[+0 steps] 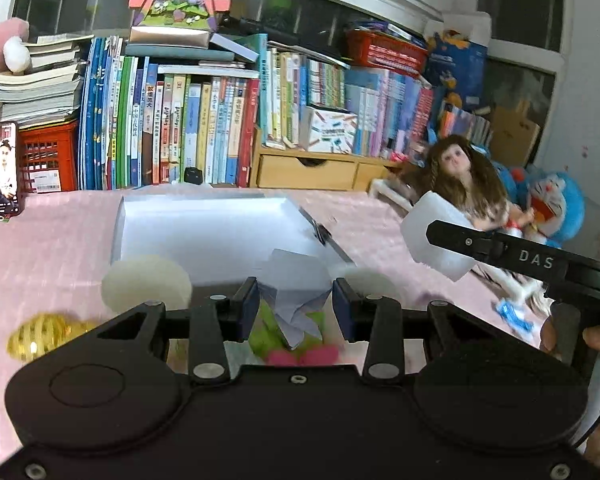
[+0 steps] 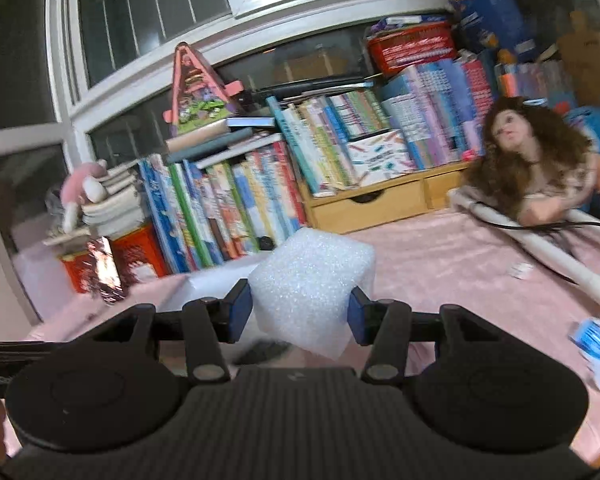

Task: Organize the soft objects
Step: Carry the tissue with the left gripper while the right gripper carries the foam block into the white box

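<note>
- big white shallow cardboard box (image 1: 204, 220) sits open on the pink tablecloth (image 1: 52, 240), in front of the book row
- white foam cube (image 2: 312, 280), bubbly texture w/ soft corners, pinched in the right gripper (image 2: 300, 316), held up off the cloth
- crumpled pale lilac paper (image 1: 296, 304), creased & folded, w/ left gripper (image 1: 296, 304) clamped tight on it

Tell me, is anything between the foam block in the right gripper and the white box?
Nothing visible blocks it. The foam block hangs in the right gripper just right of the white box, with open air between; the box's interior looks bare.
</note>
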Demonstrator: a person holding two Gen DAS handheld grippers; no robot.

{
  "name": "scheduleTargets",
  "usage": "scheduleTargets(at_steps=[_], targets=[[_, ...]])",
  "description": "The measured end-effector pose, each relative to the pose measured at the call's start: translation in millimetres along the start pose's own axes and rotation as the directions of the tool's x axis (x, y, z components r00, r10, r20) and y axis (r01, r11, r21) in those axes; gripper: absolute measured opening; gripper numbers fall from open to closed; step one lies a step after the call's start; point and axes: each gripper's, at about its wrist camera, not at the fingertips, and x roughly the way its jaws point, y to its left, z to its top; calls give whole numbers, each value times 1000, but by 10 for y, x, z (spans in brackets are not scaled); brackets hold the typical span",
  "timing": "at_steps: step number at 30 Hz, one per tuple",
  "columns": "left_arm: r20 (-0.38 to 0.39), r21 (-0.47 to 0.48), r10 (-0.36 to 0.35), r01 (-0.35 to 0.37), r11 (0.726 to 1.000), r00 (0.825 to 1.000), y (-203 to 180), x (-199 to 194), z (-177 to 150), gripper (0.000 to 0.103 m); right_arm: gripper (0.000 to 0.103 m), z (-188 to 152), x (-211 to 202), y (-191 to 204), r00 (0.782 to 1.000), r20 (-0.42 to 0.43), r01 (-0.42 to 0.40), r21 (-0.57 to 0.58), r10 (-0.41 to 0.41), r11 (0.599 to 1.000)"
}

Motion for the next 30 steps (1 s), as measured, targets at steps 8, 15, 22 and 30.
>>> scheduleTargets(at_steps=[8, 15, 22, 30], targets=[[-146, -98, -7, -8, 995, 989, 393, 767, 578, 38, 55, 419, 829, -14, 963, -193, -193, -13, 187, 981], [-263, -172, -11, -36, 984, 965, 655, 1486, 794, 38, 55, 428, 1467, 123, 923, -344, -227, -124, 173, 966], [-416, -257, -1, -116, 959, 910, 879, 2200, 764, 38, 58, 317, 1923, 180, 867, -480, -261, -213, 132, 942], [-455, -252, 17, -147, 957, 890, 853, 2540, 712, 38, 58, 225, 2217, 123, 833, -547, -242, -223, 85, 944]])
